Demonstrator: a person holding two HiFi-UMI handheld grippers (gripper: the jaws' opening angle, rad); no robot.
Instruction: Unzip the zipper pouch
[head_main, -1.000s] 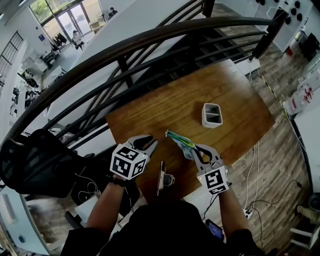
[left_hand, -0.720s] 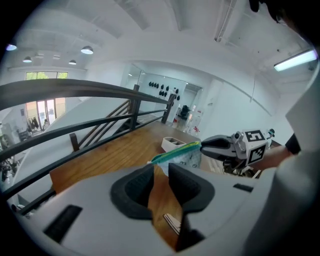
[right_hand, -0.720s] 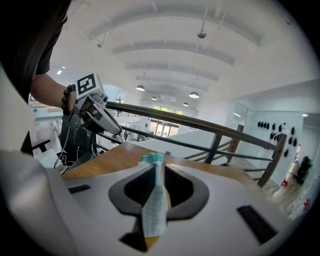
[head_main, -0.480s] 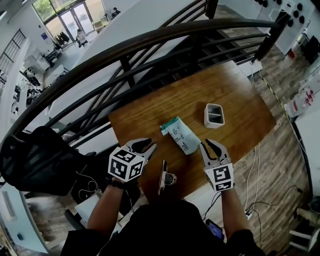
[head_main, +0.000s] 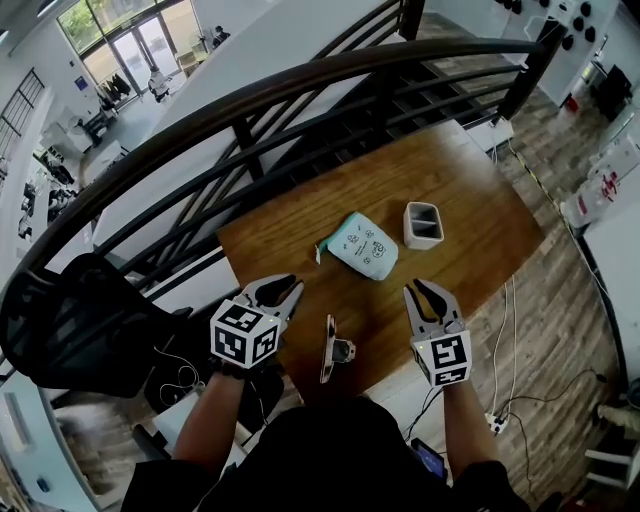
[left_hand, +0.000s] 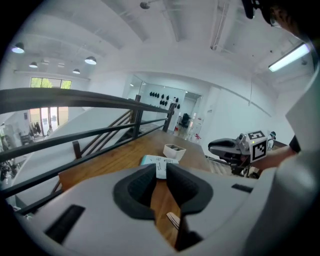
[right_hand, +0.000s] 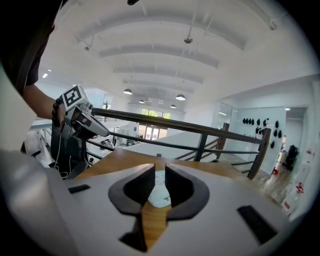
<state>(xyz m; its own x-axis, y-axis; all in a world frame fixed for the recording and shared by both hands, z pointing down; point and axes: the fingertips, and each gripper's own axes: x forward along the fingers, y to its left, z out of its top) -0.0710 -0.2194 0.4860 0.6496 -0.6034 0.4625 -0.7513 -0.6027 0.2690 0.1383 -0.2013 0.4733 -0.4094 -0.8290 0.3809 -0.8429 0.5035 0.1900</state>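
Note:
The light teal zipper pouch (head_main: 362, 245) lies flat on the wooden table (head_main: 470, 190), apart from both grippers. My left gripper (head_main: 290, 290) hovers over the table's near left edge, short of the pouch. Its jaws have just been closing a little and stand slightly open with nothing between them. My right gripper (head_main: 425, 293) hovers at the near right, its jaws also just narrowed, a small gap left and nothing in it. In the left gripper view the pouch (left_hand: 149, 160) shows beyond the jaws (left_hand: 161, 170). In the right gripper view the pouch (right_hand: 159, 190) shows through the gap (right_hand: 159, 175).
A small white two-compartment container (head_main: 423, 225) stands right of the pouch. A thin upright stand (head_main: 335, 350) sits at the table's near edge between my hands. A dark curved railing (head_main: 300, 75) runs behind the table, with a stairwell beyond it.
A second ago my right gripper held the pouch up off the table. It has let go, the pouch now lies on the wood, and both grippers have drawn back toward me.

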